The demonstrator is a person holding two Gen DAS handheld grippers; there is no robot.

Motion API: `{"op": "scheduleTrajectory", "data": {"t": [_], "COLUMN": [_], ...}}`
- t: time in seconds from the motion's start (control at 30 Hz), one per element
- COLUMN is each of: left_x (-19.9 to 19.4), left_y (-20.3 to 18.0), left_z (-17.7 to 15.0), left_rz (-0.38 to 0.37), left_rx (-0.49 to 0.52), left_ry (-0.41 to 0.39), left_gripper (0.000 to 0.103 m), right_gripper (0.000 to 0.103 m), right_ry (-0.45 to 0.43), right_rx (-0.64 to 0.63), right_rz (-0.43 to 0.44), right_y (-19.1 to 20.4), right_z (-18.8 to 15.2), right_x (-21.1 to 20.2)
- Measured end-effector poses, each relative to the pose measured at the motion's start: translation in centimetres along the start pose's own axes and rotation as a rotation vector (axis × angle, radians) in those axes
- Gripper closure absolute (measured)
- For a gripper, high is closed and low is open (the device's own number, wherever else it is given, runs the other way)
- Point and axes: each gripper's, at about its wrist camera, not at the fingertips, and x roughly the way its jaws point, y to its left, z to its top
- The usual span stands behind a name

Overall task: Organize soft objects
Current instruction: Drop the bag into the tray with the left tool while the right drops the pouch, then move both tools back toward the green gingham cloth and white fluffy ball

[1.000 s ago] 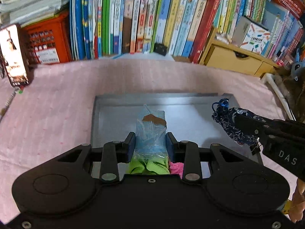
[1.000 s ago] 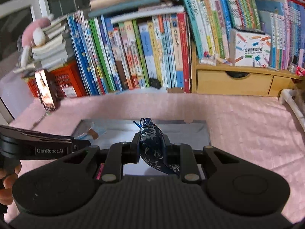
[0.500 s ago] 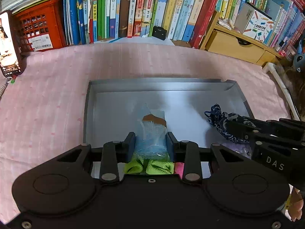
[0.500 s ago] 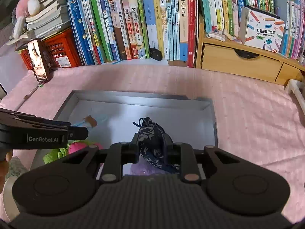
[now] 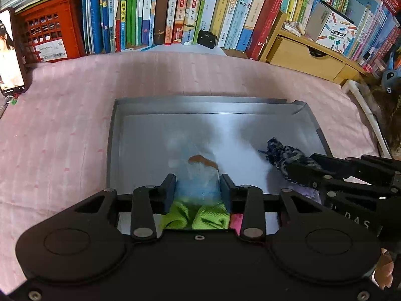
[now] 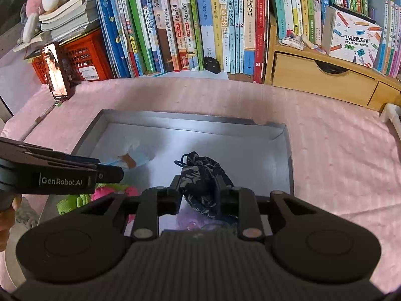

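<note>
We've got both grippers over the grey tray [image 5: 114,135], which sits centre frame on the pink cloth [image 5: 57,130].

Left gripper [image 5: 198,184]: jaws have just been opening. The clear blue plastic packet [image 5: 198,175] is between them, lower centre of the left wrist view, lying on the tray floor. Pads sit right at its sides; we can't tell if they still press.

Right gripper [image 6: 200,188]: jaws have just been opening too. The dark blue patterned pouch [image 6: 200,173] is between the fingers, resting in the tray. A gap shows on the left side, so we read it as released.

Lime-green cloth [image 5: 198,217] and a pink item [image 5: 236,220] lie at the tray's near edge, bottom centre. Books [image 6: 175,25] line the top of the frame, phone [image 6: 56,71] upper left.
</note>
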Motion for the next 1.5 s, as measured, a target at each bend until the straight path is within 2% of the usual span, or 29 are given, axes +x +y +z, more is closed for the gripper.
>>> {"op": "scheduleTrajectory", "data": {"t": [0.13, 0.4, 0.63, 0.93, 1.2, 1.5], "left_x": [-1.1, -4.0, -7.9, -13.5, -17.3, -19.5], "left_y": [0.0, -0.4, -0.8, -1.8, -2.3, -0.6], "left_z": [-0.2, -1.2, -3.4, -8.2, -13.0, -17.7], "left_rz": [-0.002, -0.004, -0.016, -0.060, -0.093, -0.104], "left_rx": [0.001, 0.036, 0.090, 0.166, 0.221, 0.196], "left_ry": [-0.025, -0.080, -0.159, -0.279, -0.379, -0.454], "left_gripper": [0.056, 0.048, 0.038, 0.029, 0.025, 0.021], "right_gripper": [0.042, 0.036, 0.028, 0.019, 0.016, 0.011], "right_ry": [-0.013, -0.058, -0.136, -0.266, -0.366, -0.452], "right_rx": [0.013, 0.008, -0.028, -0.112, -0.180, -0.215], "right_rz": [0.018, 0.026, 0.027, 0.027, 0.023, -0.016], "right_y": [0.0, 0.6, 1.5, 3.0, 4.2, 4.3], "right_z": [-0.2, -0.1, -1.1, -4.1, -7.8, -12.3], "right_x": [-0.6, -3.0, -6.3, -11.5, -15.5, -18.0]}}
